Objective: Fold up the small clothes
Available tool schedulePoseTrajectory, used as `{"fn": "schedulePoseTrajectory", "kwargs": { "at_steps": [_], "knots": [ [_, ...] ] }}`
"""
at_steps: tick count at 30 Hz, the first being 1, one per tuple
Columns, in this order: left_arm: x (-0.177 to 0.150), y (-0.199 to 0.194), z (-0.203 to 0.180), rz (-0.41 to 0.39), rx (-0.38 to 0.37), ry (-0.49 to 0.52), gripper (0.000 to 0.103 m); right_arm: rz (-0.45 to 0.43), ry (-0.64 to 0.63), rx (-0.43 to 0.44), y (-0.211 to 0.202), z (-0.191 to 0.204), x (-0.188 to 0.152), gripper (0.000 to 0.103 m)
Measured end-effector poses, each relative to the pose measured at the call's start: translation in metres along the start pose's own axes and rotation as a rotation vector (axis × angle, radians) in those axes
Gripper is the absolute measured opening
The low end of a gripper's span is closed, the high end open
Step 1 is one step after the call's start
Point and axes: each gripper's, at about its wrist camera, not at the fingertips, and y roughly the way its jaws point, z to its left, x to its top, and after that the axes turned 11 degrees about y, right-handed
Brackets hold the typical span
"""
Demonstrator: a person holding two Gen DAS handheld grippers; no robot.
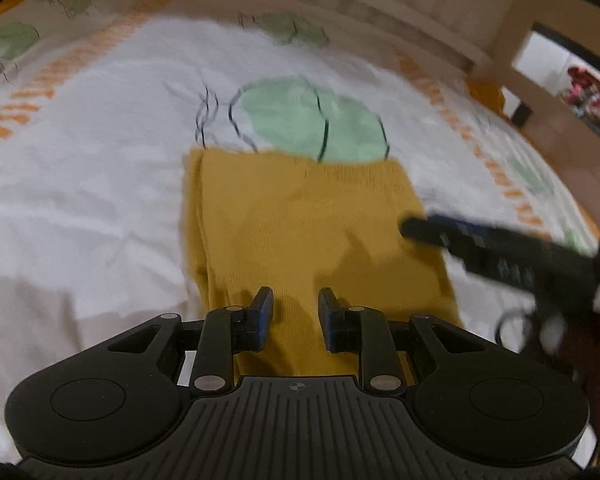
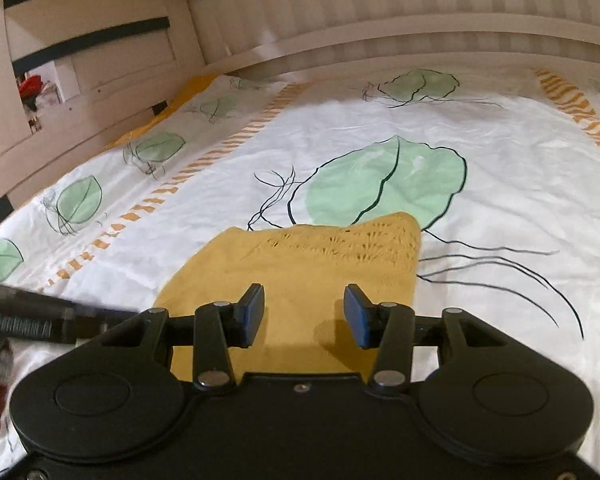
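Right gripper (image 2: 303, 314) hangs over the mustard garment (image 2: 300, 264) on the leaf-print bedsheet (image 2: 500, 184), jaws apart with nothing between them.

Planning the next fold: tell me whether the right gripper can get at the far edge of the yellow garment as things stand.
Probably yes. The right gripper hovers open over the yellow garment, and nothing lies between its fingers and the far edge. The left gripper sits off to the side.

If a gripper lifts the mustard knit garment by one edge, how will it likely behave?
The mustard knit garment would probably droop limply: it lies flat and folded in soft layers on the bedsheet. Its openwork knit edge may snag fingertips. It looks light and thin.
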Motion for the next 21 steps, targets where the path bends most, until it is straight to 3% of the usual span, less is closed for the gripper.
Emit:
{"fn": "schedulePoseTrajectory", "kwargs": {
  "at_steps": [5, 10, 15, 18, 21],
  "knots": [
    [-0.013, 0.015, 0.005, 0.056, 0.011, 0.052, 0.024, 0.045, -0.09, -0.009, 0.03, 0.008, 0.002, 0.054],
    [-0.016, 0.015, 0.014, 0.043, -0.01, 0.013, 0.024, 0.09, -0.11, -0.134, 0.088, -0.005, 0.025, 0.05],
    [-0.018, 0.013, 0.013, 0.044, -0.014, 0.026, 0.024, 0.129, -0.066, -0.239, 0.12, -0.017, 0.052, 0.052],
    [-0.018, 0.012, 0.017, 0.047, -0.024, 0.004, 0.024, 0.155, -0.055, -0.277, 0.13, -0.028, 0.055, 0.054],
    [-0.015, 0.006, 0.02, 0.038, -0.039, -0.034, 0.025, 0.11, -0.022, -0.238, 0.115, -0.035, 0.057, 0.056]
  ]
}}
